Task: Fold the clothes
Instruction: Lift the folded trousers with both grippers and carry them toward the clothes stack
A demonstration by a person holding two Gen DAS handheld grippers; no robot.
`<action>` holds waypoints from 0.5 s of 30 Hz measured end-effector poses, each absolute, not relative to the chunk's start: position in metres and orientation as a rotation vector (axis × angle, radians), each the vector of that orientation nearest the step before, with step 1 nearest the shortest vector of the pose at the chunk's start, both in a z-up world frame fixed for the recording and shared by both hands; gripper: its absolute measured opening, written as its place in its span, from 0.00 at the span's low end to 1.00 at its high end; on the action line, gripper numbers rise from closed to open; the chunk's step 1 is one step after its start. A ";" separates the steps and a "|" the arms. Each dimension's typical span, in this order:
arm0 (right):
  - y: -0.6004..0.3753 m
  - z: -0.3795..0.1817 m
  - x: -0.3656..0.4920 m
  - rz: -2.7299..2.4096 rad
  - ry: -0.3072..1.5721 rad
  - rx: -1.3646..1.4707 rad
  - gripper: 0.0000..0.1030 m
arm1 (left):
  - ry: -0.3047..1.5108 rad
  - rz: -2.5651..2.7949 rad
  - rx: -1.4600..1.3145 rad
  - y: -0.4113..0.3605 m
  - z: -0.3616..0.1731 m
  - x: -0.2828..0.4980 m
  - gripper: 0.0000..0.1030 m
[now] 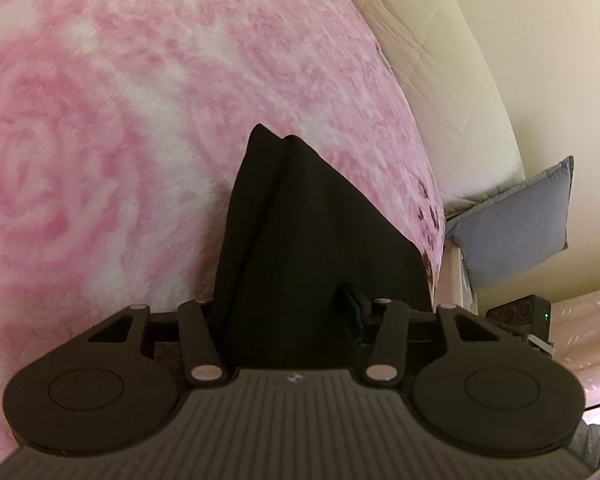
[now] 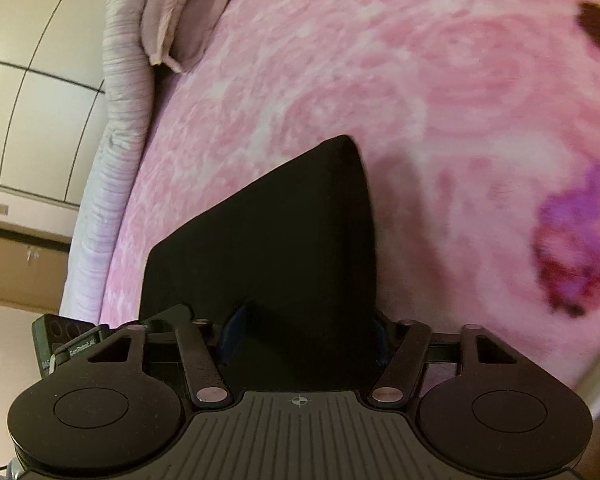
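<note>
A black garment (image 1: 300, 220) lies on a pink and white fluffy blanket (image 1: 120, 120) and tapers to a point ahead of me. My left gripper (image 1: 284, 312) is at its near edge. Cloth fills the gap between the fingers; the right blue pad (image 1: 354, 312) presses its side, and the left pad is hidden under the fabric. In the right wrist view the same black garment (image 2: 284, 232) runs forward over the blanket (image 2: 420, 80). My right gripper (image 2: 306, 332) has a thick fold between its two blue pads (image 2: 232, 332), which both touch the cloth.
A cream quilted headboard (image 1: 440, 80) and a grey-blue pillow (image 1: 516, 220) stand beyond the blanket's right edge. A mauve pillow (image 2: 180, 12) and a white ruffled bed edge (image 2: 116, 120) lie on the left, with pale wardrobe panels (image 2: 28, 80) behind. Dark flower prints (image 2: 572, 240) mark the blanket.
</note>
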State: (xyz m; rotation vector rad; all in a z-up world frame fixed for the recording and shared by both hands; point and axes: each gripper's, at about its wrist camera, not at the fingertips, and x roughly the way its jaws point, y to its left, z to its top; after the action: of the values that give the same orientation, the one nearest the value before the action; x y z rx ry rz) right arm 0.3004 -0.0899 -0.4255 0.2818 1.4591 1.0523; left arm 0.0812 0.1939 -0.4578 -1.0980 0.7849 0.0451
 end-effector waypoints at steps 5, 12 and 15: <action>-0.084 -0.430 0.296 1.097 1.471 0.336 0.25 | 0.749 0.049 -1.118 0.192 -0.457 0.071 0.28; -0.078 -0.399 0.272 1.189 1.374 0.305 0.21 | 0.638 0.077 -1.085 0.187 -0.429 0.031 0.20; -0.069 -0.379 0.251 1.251 1.345 0.313 0.20 | 0.557 0.126 -1.086 0.186 -0.407 -0.006 0.19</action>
State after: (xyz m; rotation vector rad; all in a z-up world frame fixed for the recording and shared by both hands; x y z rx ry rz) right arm 0.2514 -0.0685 -0.3787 0.3130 1.3454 1.2511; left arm -0.0059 0.1858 -0.4071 -1.0864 0.5567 0.1260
